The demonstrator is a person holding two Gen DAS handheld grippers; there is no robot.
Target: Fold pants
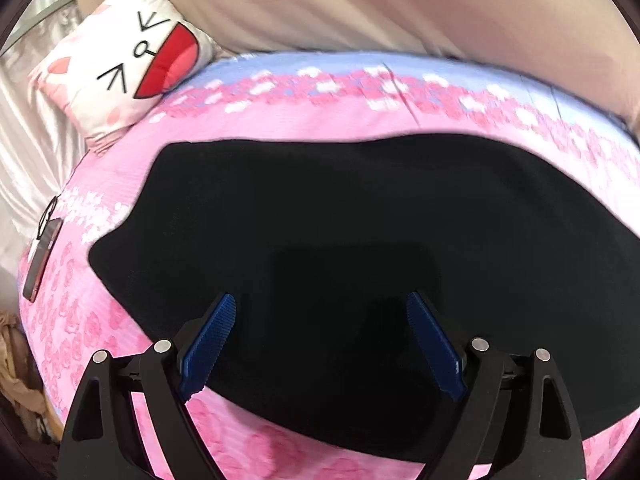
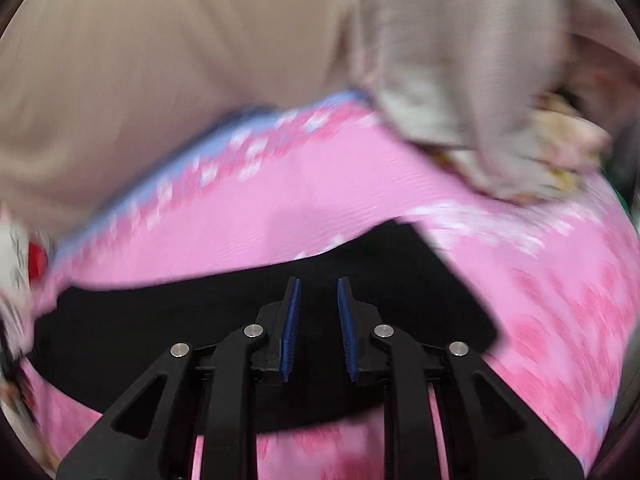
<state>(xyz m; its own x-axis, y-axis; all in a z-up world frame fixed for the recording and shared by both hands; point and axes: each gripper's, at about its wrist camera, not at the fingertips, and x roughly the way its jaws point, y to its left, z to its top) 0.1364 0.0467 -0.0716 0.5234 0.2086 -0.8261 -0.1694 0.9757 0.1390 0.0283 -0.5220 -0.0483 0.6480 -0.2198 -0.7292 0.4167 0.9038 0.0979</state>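
Covering the bed, smooth pink flower-printed cotton sheet (image 1: 320, 120); lying flat on it, matte black folded pants (image 1: 340, 220); above, left gripper (image 1: 321, 306) spread wide, right gripper (image 2: 318, 292) narrowly parted, both empty.

Pants (image 1: 360, 232): plain black, no visible pattern. Bedsheet (image 1: 304, 120): pink with darker pink rose print, a band of pink and white blossoms, then a lavender-blue strip along the far edge. Cushion (image 1: 120, 68): white with pale pink petal shapes, black line-drawn cartoon face, red open mouth with a pink tongue. Fabric behind the bed (image 1: 360, 4): plain beige. Curtain (image 1: 24, 120) at left: shiny off-white. Crumpled cloth (image 2: 460, 80) in the right wrist view: grey-beige, blurred, pattern unreadable. Left gripper (image 1: 321, 306) and right gripper (image 2: 319, 292): black frames, ribbed blue pads (image 1: 208, 344), silver pivot pins.
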